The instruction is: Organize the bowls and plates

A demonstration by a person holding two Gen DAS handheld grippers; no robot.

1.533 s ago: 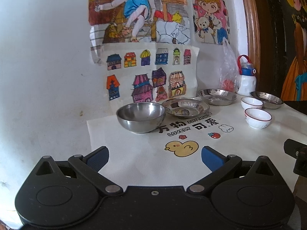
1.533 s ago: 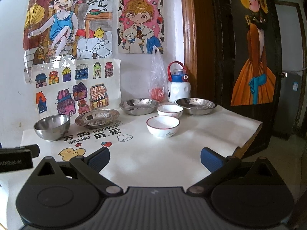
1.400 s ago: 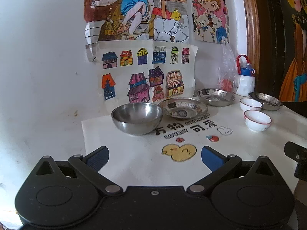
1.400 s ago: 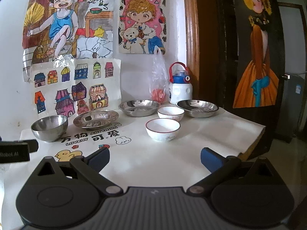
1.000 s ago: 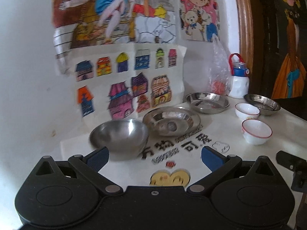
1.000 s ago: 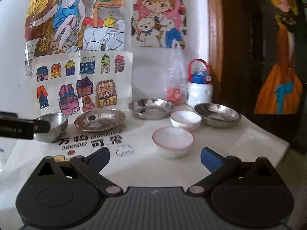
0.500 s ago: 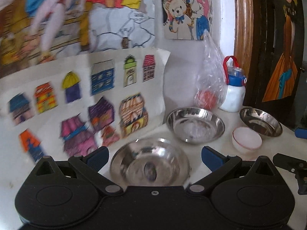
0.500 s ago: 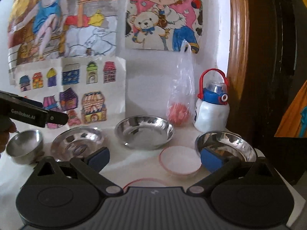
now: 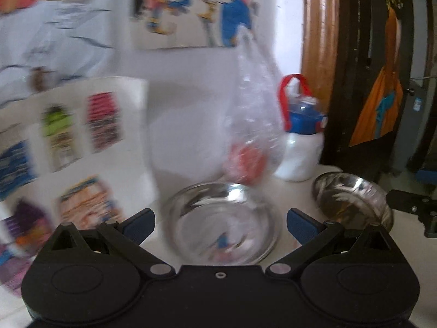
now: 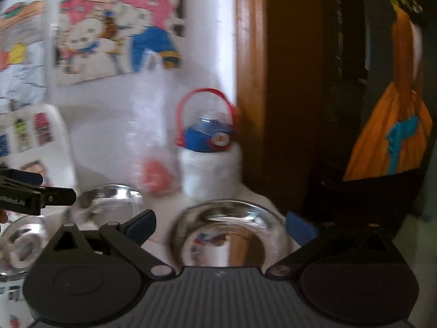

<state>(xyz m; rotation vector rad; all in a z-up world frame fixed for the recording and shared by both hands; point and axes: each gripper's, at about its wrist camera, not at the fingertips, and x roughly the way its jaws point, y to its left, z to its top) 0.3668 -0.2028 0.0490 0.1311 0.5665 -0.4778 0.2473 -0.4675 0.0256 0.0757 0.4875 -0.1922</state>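
Left wrist view first: the left gripper (image 9: 220,225) hangs with its blue-tipped fingers (image 9: 138,222) spread wide and nothing between them, framing a shallow steel plate (image 9: 221,227) that sits on the white tablecloth (image 9: 297,188) just ahead. Behind that plate, a clear plastic bag (image 9: 254,125) with something red at the bottom touches its far rim, and a white water bottle (image 9: 299,142) with a blue lid and red handle stands just beside the bag, against the wall. Off to the right, a second steel plate (image 9: 352,194) rests near the table edge, with the black tip of the other tool poking in beside it. Over to the right wrist view: the right gripper (image 10: 220,225) is also spread apart and holding nothing, and that second plate (image 10: 229,232) lies squarely between its fingers, low and close. The bottle (image 10: 209,161) sits right behind it. The left tool's black arm reaches in from the left edge above the first plate (image 10: 109,196). Coloured drawings (image 9: 188,5) cover the wall, and everything is motion-blurred.
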